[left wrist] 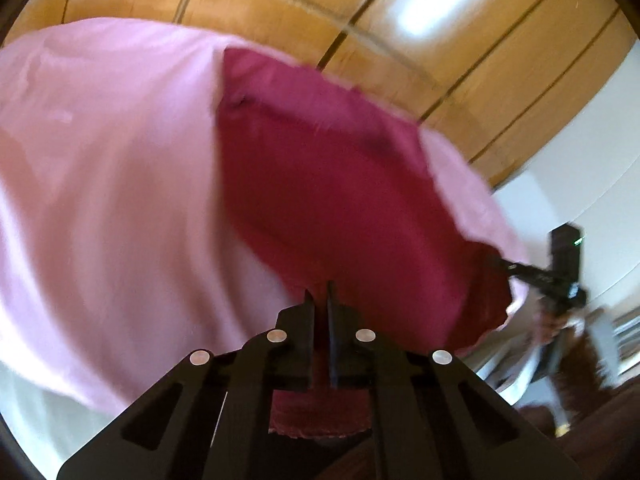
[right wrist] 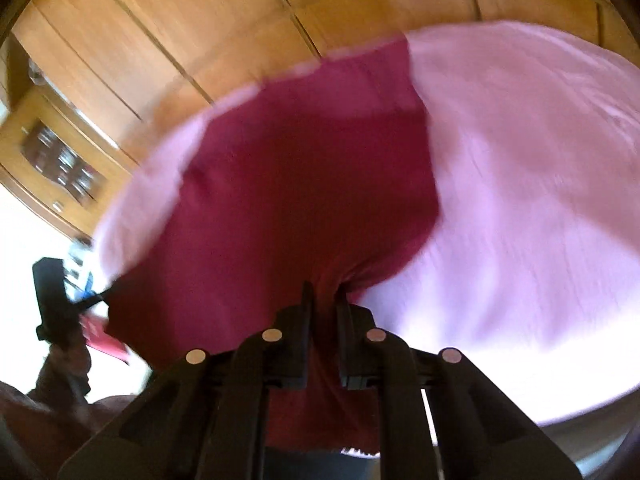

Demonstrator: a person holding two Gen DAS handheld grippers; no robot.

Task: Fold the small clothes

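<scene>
A dark red garment (left wrist: 328,184) is held up in the air over a pink sheet (left wrist: 104,168). My left gripper (left wrist: 320,300) is shut on one edge of it; the cloth passes between the fingers. My right gripper (right wrist: 324,292) is shut on another edge of the same red garment (right wrist: 304,184), which bunches at the fingertips. The right gripper also shows in the left wrist view (left wrist: 508,266) at the garment's far corner, and the left gripper in the right wrist view (right wrist: 102,294). Both views are blurred by motion.
Wooden wardrobe doors (left wrist: 440,52) fill the background in both views (right wrist: 200,40). A wooden cabinet with a glass panel (right wrist: 60,160) stands at the left. The pink sheet (right wrist: 520,184) covers the surface below.
</scene>
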